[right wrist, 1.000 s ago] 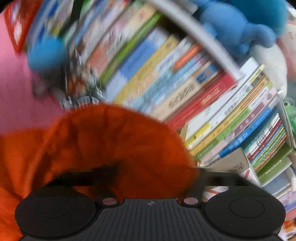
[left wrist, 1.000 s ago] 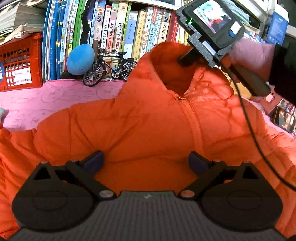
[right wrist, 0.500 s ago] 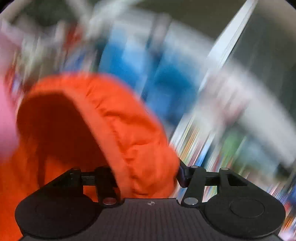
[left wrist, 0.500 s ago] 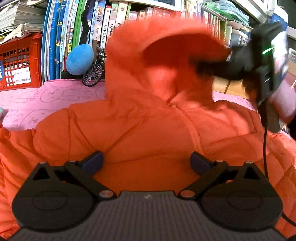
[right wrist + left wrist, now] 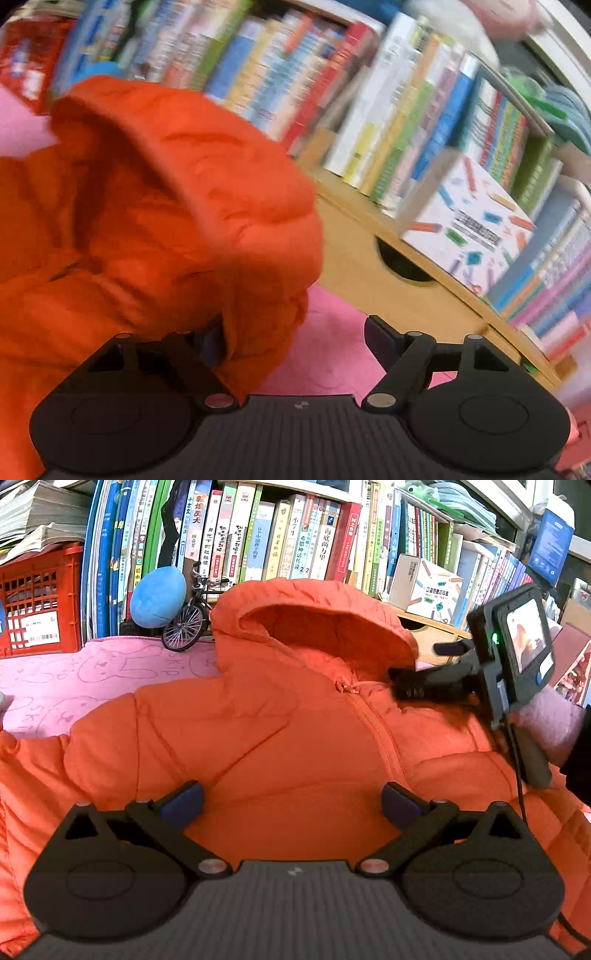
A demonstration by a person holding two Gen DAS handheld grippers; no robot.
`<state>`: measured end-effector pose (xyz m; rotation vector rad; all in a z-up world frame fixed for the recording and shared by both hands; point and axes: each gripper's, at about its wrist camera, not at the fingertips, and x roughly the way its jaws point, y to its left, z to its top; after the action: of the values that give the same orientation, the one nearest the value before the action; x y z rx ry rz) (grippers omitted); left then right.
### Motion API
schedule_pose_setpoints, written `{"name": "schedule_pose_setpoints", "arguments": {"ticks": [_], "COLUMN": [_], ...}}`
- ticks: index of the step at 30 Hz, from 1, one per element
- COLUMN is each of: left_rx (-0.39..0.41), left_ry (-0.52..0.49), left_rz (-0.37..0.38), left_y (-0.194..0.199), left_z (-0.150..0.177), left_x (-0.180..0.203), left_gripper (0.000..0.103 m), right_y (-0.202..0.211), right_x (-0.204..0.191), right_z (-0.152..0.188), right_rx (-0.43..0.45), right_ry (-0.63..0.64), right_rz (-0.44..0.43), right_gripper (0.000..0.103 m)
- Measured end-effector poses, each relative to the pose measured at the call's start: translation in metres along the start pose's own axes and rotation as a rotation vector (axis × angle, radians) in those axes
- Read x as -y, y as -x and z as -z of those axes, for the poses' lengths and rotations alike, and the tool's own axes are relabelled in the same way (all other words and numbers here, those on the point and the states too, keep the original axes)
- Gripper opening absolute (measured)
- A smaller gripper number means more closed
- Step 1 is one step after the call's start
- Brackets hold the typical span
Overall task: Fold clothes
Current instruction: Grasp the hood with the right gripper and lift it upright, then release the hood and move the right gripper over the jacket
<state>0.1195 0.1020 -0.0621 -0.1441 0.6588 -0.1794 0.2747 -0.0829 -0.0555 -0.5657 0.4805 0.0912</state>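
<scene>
A: Left wrist view first. The orange hooded puffer jacket [image 5: 295, 731] lies front up and zipped on the pink bunny-print mat [image 5: 92, 672], hood propped up towards the bookshelf [image 5: 295, 535]. The left gripper [image 5: 291, 805] hovers over the chest, jaws wide apart, holding nothing. The right gripper [image 5: 413, 679] sits at the hood's edge.

B: Risk there?

A: The toy bicycle [image 5: 188, 616] and blue plush ball [image 5: 159, 596] stand just beside the hood; a sweeping fold could knock them over.

B: And the right wrist view?

A: Blurred. The right gripper [image 5: 295, 339] has its jaws apart, with hood [image 5: 207, 177] fabric draped over the left finger only, so not clamped. I'd judge the puffy hood will likely spring back or slide off unless properly pinched
</scene>
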Motion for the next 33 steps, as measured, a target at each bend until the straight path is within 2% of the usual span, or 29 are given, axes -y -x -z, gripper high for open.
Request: {"name": "schedule_pose_setpoints", "arguments": {"ticks": [1, 4, 6, 8, 10, 12, 15, 17, 19, 20, 21, 22, 23, 24, 26, 28, 31, 32, 33], "left_rx": [0.000, 0.000, 0.000, 0.000, 0.000, 0.002, 0.007, 0.009, 0.012, 0.013, 0.015, 0.033, 0.068, 0.107, 0.184, 0.151, 0.095, 0.075, 0.053], "left_ry": [0.001, -0.001, -0.003, -0.005, -0.004, -0.003, 0.002, -0.013, -0.028, -0.035, -0.043, -0.055, -0.063, -0.062, -0.058, -0.098, -0.161, -0.182, -0.160], "left_rz": [0.000, -0.002, -0.003, -0.005, -0.005, -0.005, -0.013, -0.064, -0.116, -0.142, -0.167, -0.245, -0.329, -0.369, -0.442, -0.543, -0.696, -0.747, -0.747], "left_y": [0.000, -0.001, -0.001, -0.001, -0.001, -0.001, -0.001, 0.001, 0.002, 0.003, 0.004, 0.009, 0.017, 0.027, 0.047, 0.048, 0.049, 0.049, 0.052], "left_z": [0.000, 0.000, 0.001, 0.002, 0.002, 0.003, 0.003, 0.002, 0.001, 0.001, 0.000, 0.001, 0.001, 0.002, 0.005, 0.008, 0.012, 0.014, 0.016], "left_x": [0.000, 0.000, 0.000, 0.000, 0.000, 0.000, -0.001, -0.001, -0.002, -0.003, -0.003, -0.006, -0.010, -0.017, -0.031, -0.050, -0.078, -0.087, -0.102], "left_gripper": [0.103, 0.103, 0.103, 0.103, 0.103, 0.103, 0.103, 0.103, 0.103, 0.103, 0.103, 0.103, 0.103, 0.103, 0.103, 0.103, 0.103, 0.103, 0.103], "right_y": [0.005, 0.037, 0.076, 0.107, 0.129, 0.127, 0.105, 0.089, 0.068, 0.059, 0.052, 0.047, 0.049, 0.060, 0.092, 0.116, 0.144, 0.147, 0.147], "right_x": [0.003, 0.018, 0.027, 0.019, 0.007, -0.006, 0.003, 0.026, 0.051, 0.060, 0.069, 0.078, 0.090, 0.101, 0.113, 0.111, 0.100, 0.098, 0.099], "right_z": [-0.002, -0.009, -0.005, 0.006, 0.018, 0.033, 0.062, 0.078, 0.098, 0.109, 0.121, 0.131, 0.140, 0.146, 0.155, 0.156, 0.151, 0.151, 0.153], "right_rx": [0.004, 0.054, 0.153, 0.192, 0.194, 0.129, 0.050, 0.000, -0.059, -0.084, -0.116, -0.167, -0.186, -0.159, -0.051, 0.025, 0.105, 0.100, 0.085], "right_ry": [-0.029, -0.164, -0.233, -0.211, -0.161, -0.111, -0.121, -0.168, -0.165, -0.115, -0.064, -0.040, -0.065, -0.130, -0.258, -0.301, -0.304, -0.309, -0.311], "right_rz": [0.016, -0.068, -0.215, -0.329, -0.420, -0.429, -0.356, -0.246, -0.072, 0.049, 0.176, 0.290, 0.353, 0.337, 0.217, 0.095, -0.085, -0.133, -0.162], "right_gripper": [0.071, 0.070, 0.070, 0.069, 0.053, 0.044, 0.041, 0.041, 0.044, 0.050, 0.049, 0.046, 0.046, 0.046, 0.050, 0.060, 0.064, 0.064, 0.064]}}
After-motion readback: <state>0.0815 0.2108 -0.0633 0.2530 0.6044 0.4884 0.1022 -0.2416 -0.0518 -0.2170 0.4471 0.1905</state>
